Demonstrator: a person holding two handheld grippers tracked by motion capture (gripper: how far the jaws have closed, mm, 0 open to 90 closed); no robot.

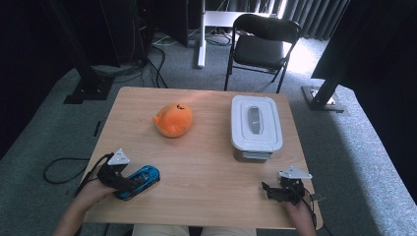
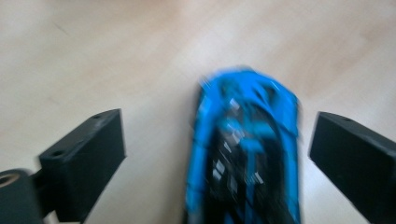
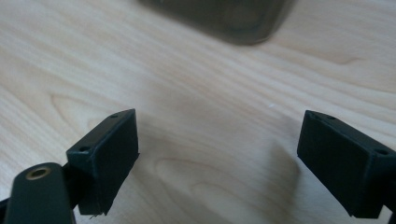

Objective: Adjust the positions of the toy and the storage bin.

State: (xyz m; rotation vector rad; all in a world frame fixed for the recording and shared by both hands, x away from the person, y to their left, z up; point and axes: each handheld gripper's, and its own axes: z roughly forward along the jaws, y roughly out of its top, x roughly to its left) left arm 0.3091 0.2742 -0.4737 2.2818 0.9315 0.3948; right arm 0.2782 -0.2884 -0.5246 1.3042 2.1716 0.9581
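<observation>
Black fingers [image 2: 84,163] of the left gripper [image 2: 212,158] rise at the near edge of its own view, spread wide, with the blue toy car [image 2: 245,149] lying between them and touching neither. That picture is blurred, so the exact gaps are hard to judge.

Largest in the scene, the wooden surface [image 1: 206,162] carries a white lidded box [image 1: 256,127] at far right, an orange plush toy [image 1: 173,119] at far centre-left, and the car [image 1: 140,181] at the near left corner, close to the edge.

Risk, as I judge it: the car sits nearer one finger than the other, so closing now could nudge it sideways or roll it on its wheels toward the near edge before both fingers bite.

Glossy bright blue with dark window areas, the car looks hard, smooth and low-slung, likely slippery.

At near right the right gripper [image 3: 219,161] hangs just above bare wood, fingers wide apart, holding nothing.
</observation>
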